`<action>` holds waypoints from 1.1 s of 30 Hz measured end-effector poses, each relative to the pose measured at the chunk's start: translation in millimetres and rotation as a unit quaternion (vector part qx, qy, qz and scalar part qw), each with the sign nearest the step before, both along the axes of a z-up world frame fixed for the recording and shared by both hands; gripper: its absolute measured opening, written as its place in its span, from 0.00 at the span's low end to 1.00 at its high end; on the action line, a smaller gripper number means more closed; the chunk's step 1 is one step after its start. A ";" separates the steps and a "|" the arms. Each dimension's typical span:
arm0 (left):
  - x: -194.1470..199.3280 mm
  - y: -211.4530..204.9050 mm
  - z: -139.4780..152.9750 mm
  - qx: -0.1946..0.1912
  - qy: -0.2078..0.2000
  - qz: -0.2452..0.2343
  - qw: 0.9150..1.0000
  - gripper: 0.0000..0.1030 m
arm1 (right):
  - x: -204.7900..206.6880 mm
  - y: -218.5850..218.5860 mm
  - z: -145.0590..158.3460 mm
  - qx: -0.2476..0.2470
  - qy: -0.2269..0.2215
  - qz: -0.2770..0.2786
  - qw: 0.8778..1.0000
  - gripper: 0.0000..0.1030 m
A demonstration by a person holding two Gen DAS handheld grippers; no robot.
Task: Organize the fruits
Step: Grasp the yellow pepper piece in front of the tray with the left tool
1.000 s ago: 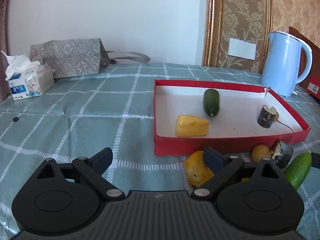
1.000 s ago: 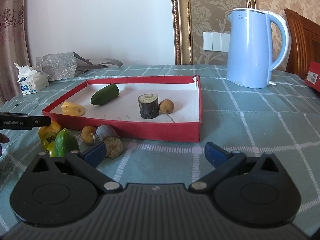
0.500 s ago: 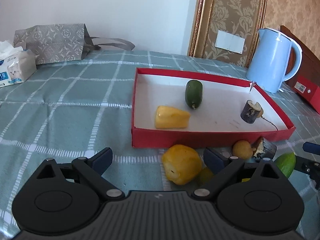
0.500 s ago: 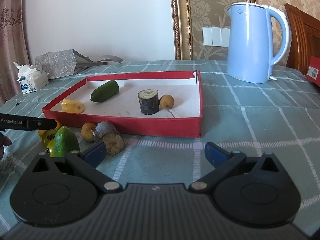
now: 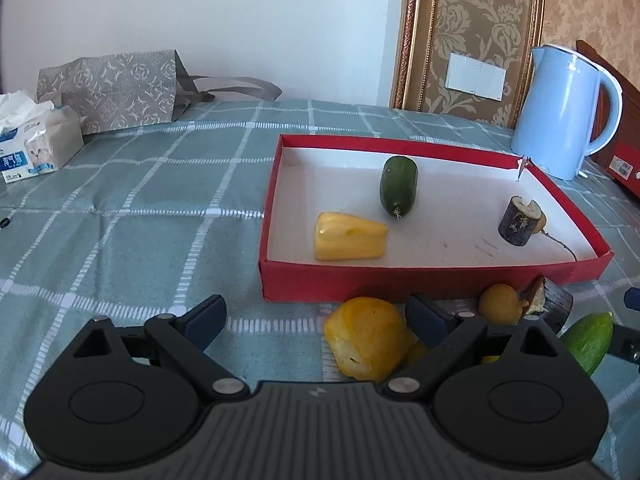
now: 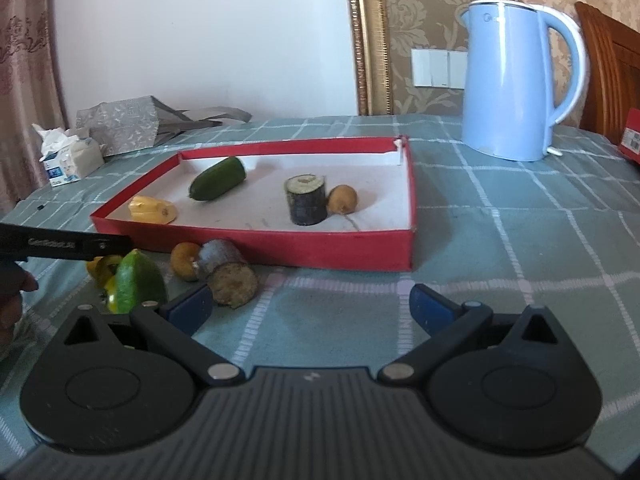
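Pickup step in hand: left gripper (image 5: 316, 316), jaws closing but not yet gripping, brackets the yellow fruit (image 5: 366, 338) beside its right pad; right gripper (image 6: 310, 304) gapes empty; next, clamp, lift into red tray (image 5: 432, 276).

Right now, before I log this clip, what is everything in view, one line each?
Red tray: one, white inside, mid-table.
Dark green fruit: one, in tray.
Yellow piece: one, in tray.
Dark cut stub: one, in tray, a brown round fruit beside it.
Loose items before tray: yellow fruit, brown round one, dark stub, light green piece.
Kettle: one, light blue, behind tray.
Tissue pack: one, far left.
Grey bag: one, by wall.
Left hand-held gripper: closing, yellow fruit between its fingers, pads not on it.
Right hand-held gripper: open, empty.
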State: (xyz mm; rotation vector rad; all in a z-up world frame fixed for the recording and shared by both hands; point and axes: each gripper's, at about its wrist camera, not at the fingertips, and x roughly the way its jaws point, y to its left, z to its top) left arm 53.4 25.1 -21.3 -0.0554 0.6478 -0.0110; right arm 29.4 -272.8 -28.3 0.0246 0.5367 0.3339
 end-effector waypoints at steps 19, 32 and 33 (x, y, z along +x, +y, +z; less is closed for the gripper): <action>0.9 -5.9 1.2 -0.019 0.011 -0.038 0.999 0.48 | -4.3 13.9 -0.3 -0.017 -0.003 0.026 1.000 1.00; -19.0 7.0 8.3 -0.040 -0.039 -0.053 0.997 0.26 | -9.1 17.4 1.4 -0.024 -0.016 0.033 0.999 1.00; -21.2 7.0 9.0 -0.031 -0.048 -0.048 0.997 0.26 | -9.5 18.3 1.2 -0.025 -0.014 0.034 0.999 1.00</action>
